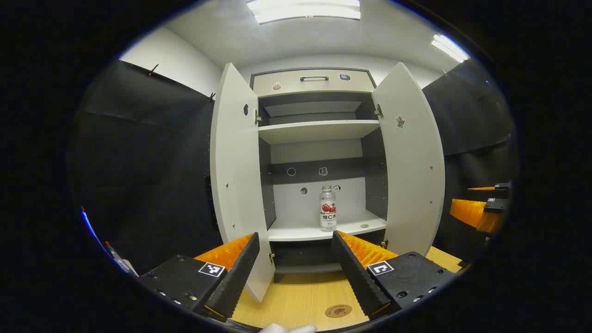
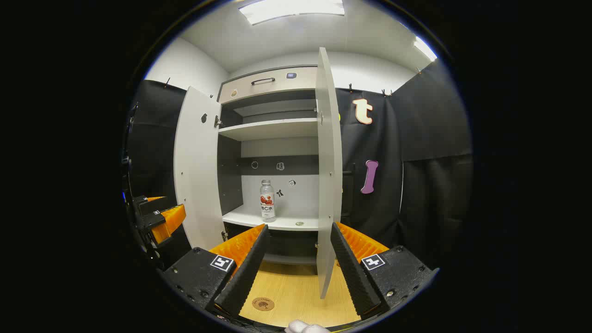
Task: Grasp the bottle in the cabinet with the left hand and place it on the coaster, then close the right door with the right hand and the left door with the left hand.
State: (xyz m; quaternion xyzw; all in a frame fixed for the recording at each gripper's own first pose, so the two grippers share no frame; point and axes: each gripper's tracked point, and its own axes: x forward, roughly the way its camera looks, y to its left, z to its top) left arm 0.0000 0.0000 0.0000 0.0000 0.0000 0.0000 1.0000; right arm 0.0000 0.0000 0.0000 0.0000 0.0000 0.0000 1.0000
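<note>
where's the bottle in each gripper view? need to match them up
Left gripper view: bottle stands on the cabinet's lower shelf, right of centre, above the gap between the open fingers.
Right gripper view: bottle on the same shelf, left of centre, left of the right door seen edge-on.
Shared landmark: round coaster on the wooden table.

You've got a wood-grain tabletop (image 1: 296, 300) carrying the cabinet (image 1: 319, 138), with a round brown coaster (image 1: 338, 311) lying flat near the front edge. On the cabinet's lower white shelf (image 1: 296, 231) the bottle (image 1: 328, 208) stands upright, a small disc (image 1: 364, 226) just beside it.
</note>
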